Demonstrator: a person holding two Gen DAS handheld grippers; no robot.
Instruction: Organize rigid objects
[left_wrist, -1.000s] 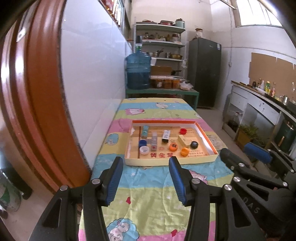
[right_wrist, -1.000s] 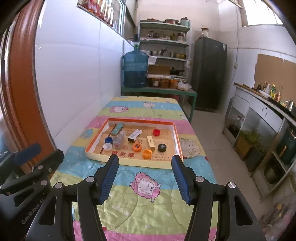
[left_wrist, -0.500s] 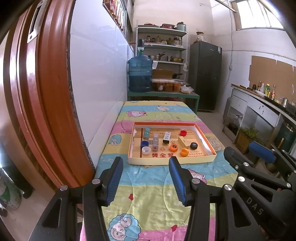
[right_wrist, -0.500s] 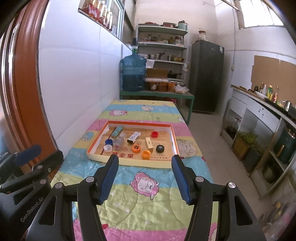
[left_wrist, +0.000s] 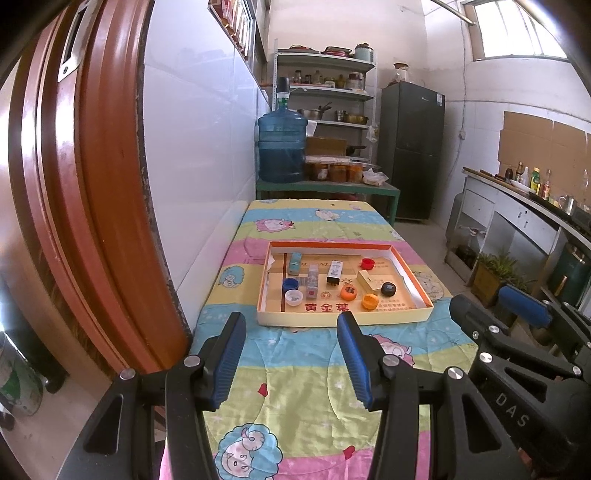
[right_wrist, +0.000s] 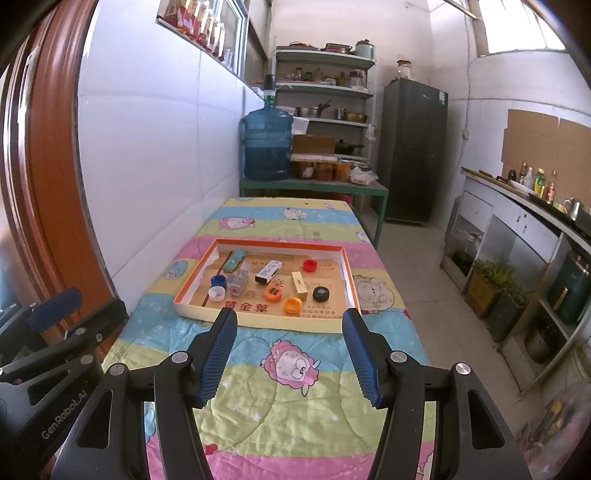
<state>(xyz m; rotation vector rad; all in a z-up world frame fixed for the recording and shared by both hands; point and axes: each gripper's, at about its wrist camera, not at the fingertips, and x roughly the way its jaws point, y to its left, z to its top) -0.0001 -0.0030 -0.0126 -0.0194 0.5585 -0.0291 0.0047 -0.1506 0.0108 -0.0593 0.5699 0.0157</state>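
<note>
A: Where's your work sitting?

B: Shallow orange-rimmed cardboard tray (left_wrist: 345, 319) lies mid-frame on the striped cartoon-print quilt (right_wrist: 295, 402), kitchen shelving w/ a blue water jug (right_wrist: 266, 146) upper centre.

A: Views differ?

B: Left cam shows your right gripper (right_wrist: 290, 354) at lower right; right cam shows your left gripper (left_wrist: 291, 358) lower left. Both jaws spread wide, holding nothing.

A: Tray axis?

B: Runs left-right across frame; caps, small boxes inside.

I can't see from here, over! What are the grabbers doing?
Left gripper open, empty. Right gripper open, empty. Caps and small boxes lie untouched in shallow orange-rimmed cardboard tray. Nothing blocking.
</note>
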